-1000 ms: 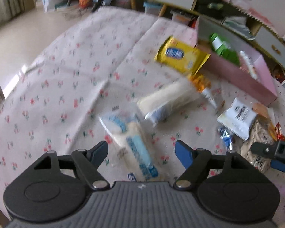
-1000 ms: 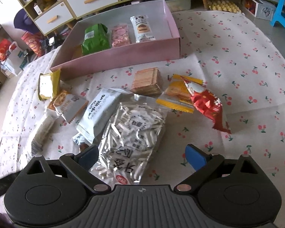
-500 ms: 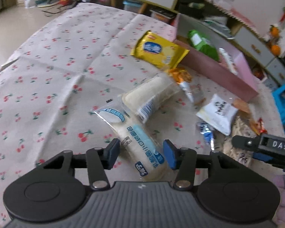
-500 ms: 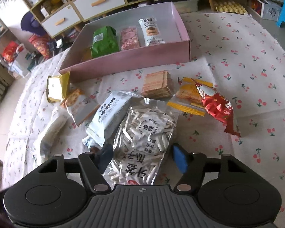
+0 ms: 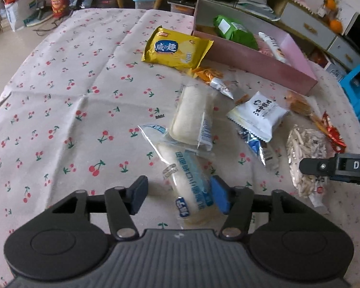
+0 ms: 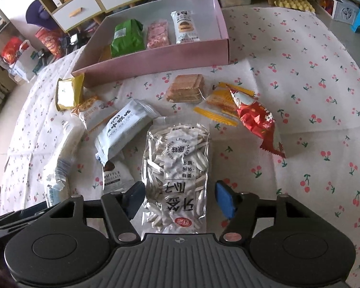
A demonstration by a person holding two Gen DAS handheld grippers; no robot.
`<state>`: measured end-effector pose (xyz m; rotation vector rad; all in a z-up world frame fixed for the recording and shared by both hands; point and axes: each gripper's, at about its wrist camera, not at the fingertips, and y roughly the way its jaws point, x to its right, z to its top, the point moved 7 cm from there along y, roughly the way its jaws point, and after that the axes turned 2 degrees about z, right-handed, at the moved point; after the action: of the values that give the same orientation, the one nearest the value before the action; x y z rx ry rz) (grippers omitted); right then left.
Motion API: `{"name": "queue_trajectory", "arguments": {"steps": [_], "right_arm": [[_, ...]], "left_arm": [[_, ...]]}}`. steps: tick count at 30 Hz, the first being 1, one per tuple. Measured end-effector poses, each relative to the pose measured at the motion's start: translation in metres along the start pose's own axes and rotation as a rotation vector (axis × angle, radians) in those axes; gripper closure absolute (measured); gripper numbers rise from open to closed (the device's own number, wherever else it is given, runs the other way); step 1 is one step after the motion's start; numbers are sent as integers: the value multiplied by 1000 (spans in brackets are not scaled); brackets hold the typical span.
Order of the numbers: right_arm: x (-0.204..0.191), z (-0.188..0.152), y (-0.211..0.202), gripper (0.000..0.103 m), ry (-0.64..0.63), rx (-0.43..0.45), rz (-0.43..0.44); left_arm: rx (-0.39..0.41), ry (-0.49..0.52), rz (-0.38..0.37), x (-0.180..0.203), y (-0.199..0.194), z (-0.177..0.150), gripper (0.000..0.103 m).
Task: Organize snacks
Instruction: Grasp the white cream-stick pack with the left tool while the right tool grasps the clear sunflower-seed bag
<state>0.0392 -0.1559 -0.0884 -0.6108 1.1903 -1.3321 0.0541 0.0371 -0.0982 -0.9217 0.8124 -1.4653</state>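
1. Cherry-print cloth (image 5: 60,100) covered the bench, with drawer units behind.
2. Pink box (image 6: 156,60) sat at the far side, holding a green bag (image 6: 127,37), a pink pack (image 6: 157,34) and a white pack (image 6: 184,27) side by side.
3. Left gripper (image 5: 178,193) hung low over a long white-and-blue roll (image 5: 192,187); fingers (image 5: 138,193) stood apart around it, the right one touching the wrapper, the left one clear of it.
4. Second white roll (image 5: 192,117) lay across the far end of the first.
5. Yellow bag (image 5: 175,49) rested near the box's corner.
6. Right gripper (image 6: 180,198) straddled the near end of a clear seed bag (image 6: 177,163); fingers (image 6: 224,199) spread wide, just beside its edges, not pinching.
7. Wafers (image 6: 186,88), an orange pack (image 6: 222,103) and a red pack (image 6: 258,120) lay loose between seed bag and box.
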Motion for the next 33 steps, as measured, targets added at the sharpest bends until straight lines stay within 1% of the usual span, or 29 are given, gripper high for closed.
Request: {"name": "queue_trajectory", "arguments": {"steps": [2,3,5,6,8,10,13,15,17,19,20,21,23,24,25,26,27,30,31,33], "right_arm": [[-1,0,2,38,2,7,9],[-2,0,3,37,2,11,12],[-5,-1,6,36,-11,30,21],[-5,-1,6,37,-22,42,25],[-5,1,6,38,-27,52,30],[-3,2,6,38,-7,49,37],[-1,4,0,48,32,52,48],[-1,7,-7,58,48,64,69],[-1,10,-15,65,58,77,90],[0,12,-18,69,64,69,86],[2,12,-19,68,66,63,78],[2,12,-18,64,64,56,77],[3,10,-16,62,70,40,67],[4,9,-14,53,81,34,73],[4,9,-12,47,95,29,80],[3,9,-11,38,108,26,83],[3,9,-9,36,118,28,85],[-1,10,-3,35,136,25,91],[-2,10,-1,32,146,23,90],[-5,12,6,29,154,22,68]], "left_arm": [[7,7,15,-1,-1,0,44],[11,12,18,0,0,0,46],[18,36,11,2,0,1,57],[23,50,-3,4,0,2,67],[18,56,-16,5,-1,4,70],[3,26,-40,1,-1,5,73],[-15,-46,-84,-7,-5,5,76],[-6,-73,-102,-10,-10,7,78],[4,-100,-117,-13,-16,9,79],[8,-127,-127,-17,-20,11,80],[7,-139,-132,-18,-21,12,80],[2,-154,-140,-19,-22,13,80],[-7,-176,-158,-21,-24,13,80],[-7,-183,-161,-22,-26,14,80],[-4,-186,-162,-21,-27,14,81],[1,-188,-164,-21,-28,14,81],[6,-188,-165,-21,-29,15,81],[18,-187,-168,-22,-33,15,81],[16,-185,-169,-22,-33,14,81],[13,-178,-161,-24,-32,12,81]]}}
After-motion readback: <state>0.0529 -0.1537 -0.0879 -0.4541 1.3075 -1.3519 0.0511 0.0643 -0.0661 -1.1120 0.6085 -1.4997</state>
